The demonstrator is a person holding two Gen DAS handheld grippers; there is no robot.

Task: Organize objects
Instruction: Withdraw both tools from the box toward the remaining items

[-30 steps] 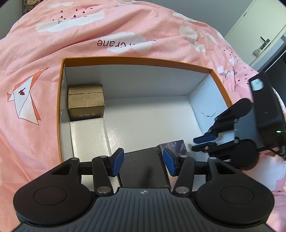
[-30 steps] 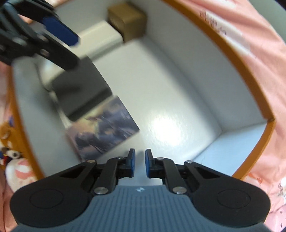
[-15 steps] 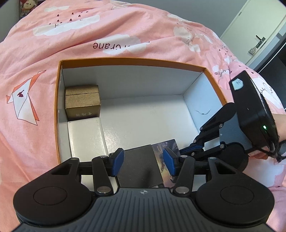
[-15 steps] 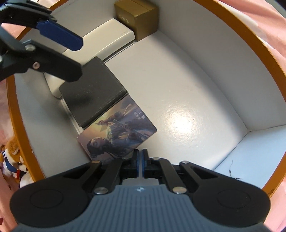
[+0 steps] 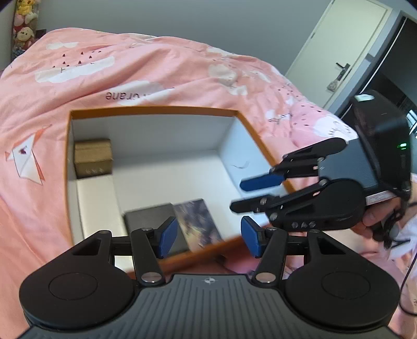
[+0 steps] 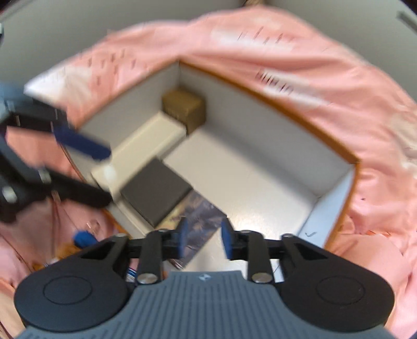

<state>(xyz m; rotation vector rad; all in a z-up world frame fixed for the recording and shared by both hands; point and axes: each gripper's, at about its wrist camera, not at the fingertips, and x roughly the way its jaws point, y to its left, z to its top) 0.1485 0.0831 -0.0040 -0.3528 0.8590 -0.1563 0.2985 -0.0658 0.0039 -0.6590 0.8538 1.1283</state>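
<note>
An orange-rimmed box [image 5: 156, 109] with a white inside lies on the pink bedspread. In it are a brown cardboard box [image 5: 93, 157] in the far left corner, a white flat box [image 5: 96, 198], a dark grey flat box [image 5: 153, 224] and a picture card [image 5: 198, 221] lying flat beside it. My left gripper [image 5: 208, 238] is open and empty above the box's near edge. My right gripper [image 6: 203, 241] is open and empty above the picture card [image 6: 200, 216]; it also shows in the left wrist view [image 5: 250, 193]. The right view is blurred.
The pink bedspread [image 5: 156, 70] surrounds the box on all sides. A door [image 5: 338, 52] stands at the far right. Plush toys [image 5: 23, 23] sit at the far left corner. Some small objects, one blue [image 6: 83, 238], lie on the bedspread outside the box.
Both grippers have risen and pulled back from the box. The right gripper, shut half a second ago, has opened. The picture card stays flat beside the grey box.
</note>
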